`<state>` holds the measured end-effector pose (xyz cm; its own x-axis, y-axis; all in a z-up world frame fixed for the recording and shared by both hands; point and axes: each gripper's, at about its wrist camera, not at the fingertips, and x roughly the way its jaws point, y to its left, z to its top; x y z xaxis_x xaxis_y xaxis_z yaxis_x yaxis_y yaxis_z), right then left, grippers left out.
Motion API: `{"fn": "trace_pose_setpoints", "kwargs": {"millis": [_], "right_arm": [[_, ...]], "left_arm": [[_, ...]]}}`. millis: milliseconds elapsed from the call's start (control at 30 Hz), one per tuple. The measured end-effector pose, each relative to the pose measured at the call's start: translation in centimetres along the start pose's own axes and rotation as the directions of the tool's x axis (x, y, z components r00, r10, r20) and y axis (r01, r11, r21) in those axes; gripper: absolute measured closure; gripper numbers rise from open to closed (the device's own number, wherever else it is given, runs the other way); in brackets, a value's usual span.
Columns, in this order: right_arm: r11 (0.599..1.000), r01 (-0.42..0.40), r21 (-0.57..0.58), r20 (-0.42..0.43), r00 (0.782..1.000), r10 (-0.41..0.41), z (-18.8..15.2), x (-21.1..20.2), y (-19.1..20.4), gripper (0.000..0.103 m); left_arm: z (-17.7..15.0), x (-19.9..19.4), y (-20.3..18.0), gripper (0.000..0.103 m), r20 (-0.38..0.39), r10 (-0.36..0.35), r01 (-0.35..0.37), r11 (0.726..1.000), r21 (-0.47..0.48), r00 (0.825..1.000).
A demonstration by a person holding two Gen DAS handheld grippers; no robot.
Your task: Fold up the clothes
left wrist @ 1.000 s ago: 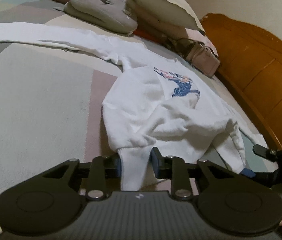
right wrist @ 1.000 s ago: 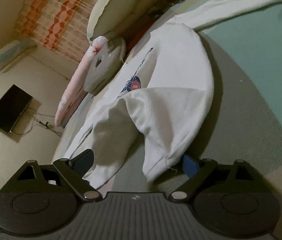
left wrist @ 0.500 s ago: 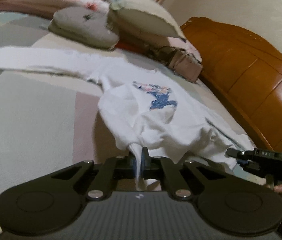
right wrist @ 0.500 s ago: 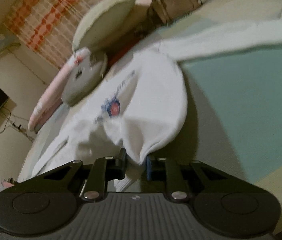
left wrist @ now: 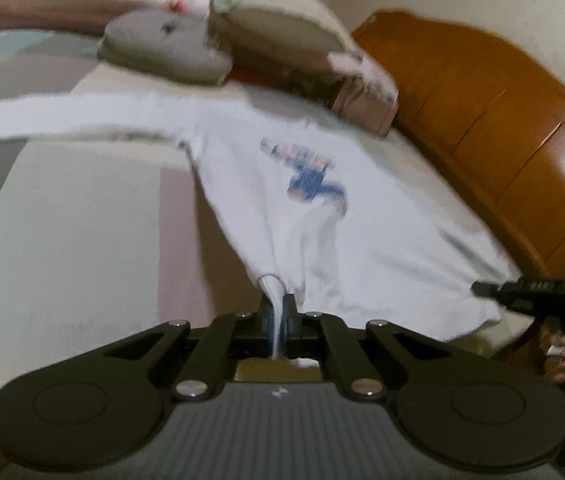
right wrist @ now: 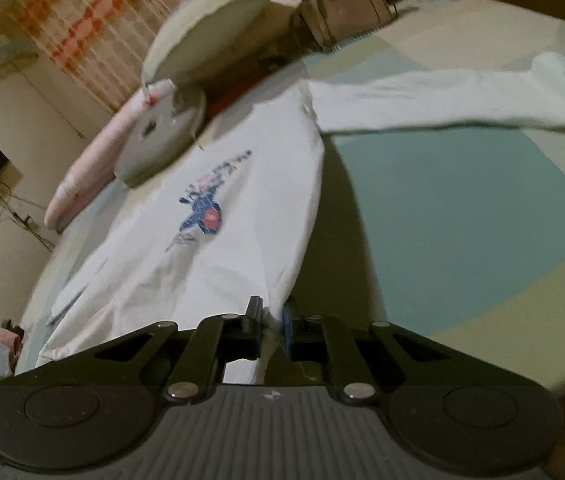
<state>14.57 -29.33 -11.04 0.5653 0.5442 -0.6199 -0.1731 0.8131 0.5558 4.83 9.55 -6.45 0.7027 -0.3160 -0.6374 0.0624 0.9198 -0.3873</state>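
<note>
Your left gripper [left wrist: 278,310] has its jaws clamped tight on the hem of the white long-sleeved sweatshirt with the blue chest print [left wrist: 322,216], which lies spread on the pastel patchwork bed [left wrist: 62,220] (sleeves stretched out sideways). Your right gripper [right wrist: 272,322] is closing its jaws, pinching the opposite hem corner.

No text can be read. The white long-sleeved sweatshirt [right wrist: 242,240] carries a blue, red and pink chest print [right wrist: 204,210] with a line of lettering above and below it, too blurred to make out in either view. Each black gripper housing shows a small pale emblem [left wrist: 278,393] at its front edge, a mark rather than letters.
</note>
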Motion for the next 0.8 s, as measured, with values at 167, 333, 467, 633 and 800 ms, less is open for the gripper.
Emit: {"fn": "trace_pose_setpoints", "kwargs": {"millis": [167, 333, 467, 633, 800], "right_arm": [[0.988, 0.145, -0.057, -0.069, 0.987, -0.148, -0.4, 0.6, -0.1, 0.083], [0.979, 0.183, -0.088, -0.01, 0.983, -0.185, 0.2, -0.7, 0.6, 0.067], [0.979, 0.184, -0.087, 0.024, 0.983, -0.183, 1.0, -0.8, 1.6, 0.063], [0.981, 0.176, -0.081, 0.038, 0.984, -0.174, 1.7, -0.5, 3.0, 0.047], [0.983, 0.155, -0.095, 0.047, 0.987, -0.151, 2.3, -0.2, 4.4, 0.046]], "left_arm": [[-1.1, 0.6, 1.0, 0.099, -0.111, 0.097, -0.092, 0.995, 0.042, 0.989], [0.9, -0.2, 2.4, 0.094, -0.035, 0.12, -0.119, 0.993, 0.026, 0.992], [4.6, 1.8, 3.9, 0.081, 0.034, 0.097, -0.096, 0.995, -0.038, 0.995], [9.9, 7.5, 8.0, 0.069, 0.059, 0.011, 0.001, 0.977, -0.213, 0.998], [14.5, 14.0, 11.1, 0.066, 0.028, -0.033, 0.04, 0.948, -0.315, 0.999]]}}
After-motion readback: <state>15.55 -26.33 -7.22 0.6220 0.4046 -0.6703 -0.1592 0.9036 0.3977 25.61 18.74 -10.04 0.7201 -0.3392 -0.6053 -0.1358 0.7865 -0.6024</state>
